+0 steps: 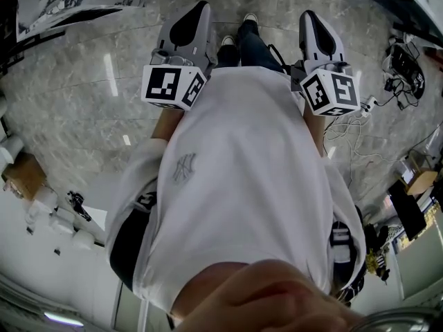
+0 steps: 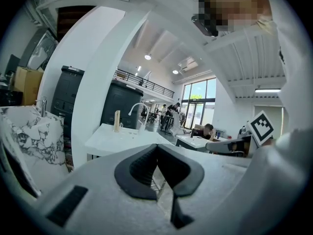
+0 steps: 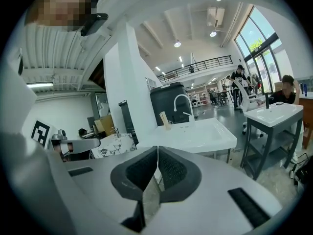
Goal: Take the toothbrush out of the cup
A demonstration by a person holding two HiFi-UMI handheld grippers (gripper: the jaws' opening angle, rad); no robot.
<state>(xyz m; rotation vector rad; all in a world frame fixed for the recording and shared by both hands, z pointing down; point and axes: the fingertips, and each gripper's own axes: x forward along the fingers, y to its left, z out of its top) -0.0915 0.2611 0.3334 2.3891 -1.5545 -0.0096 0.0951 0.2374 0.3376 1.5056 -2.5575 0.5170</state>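
Currently, step in hand: approach. Judged from the views, the task has not started; no tool is near a cup.
Left tongs [image 1: 197,12]: at 11 o'clock in the head view, held close to the person's body and pointing ahead over the floor [image 1: 83,95]. In the left gripper view the left tongs [image 2: 156,156] are fully closed, pad against pad, with nothing between them.
Right tongs [image 1: 313,18]: at 1 o'clock in the head view, level with the other tool and well apart from it. In the right gripper view the right tongs [image 3: 157,161] are likewise closed and empty.
Sink worktop [image 3: 200,133]: white, at 12 to 1 o'clock beyond the right tool and well apart from it. It appears again at 10 o'clock in the left gripper view [image 2: 117,140].
Faucet [image 3: 182,104]: curved, standing at the far edge of the sink worktop.
Toothbrush and cup: not identifiable with certainty. A tan upright item [image 3: 165,120] stands just beside the faucet, at its 9 o'clock, and is the probable target. It is too small to tell brush from cup.
Next move, requirement: close the gap to the sink worktop, then open one tool before its pads reach the brush handle.
Next move, caution: a grip high on the handle and a straight upward pull should keep the cup from tipping.
Free tool: likely needed to steady the cup.
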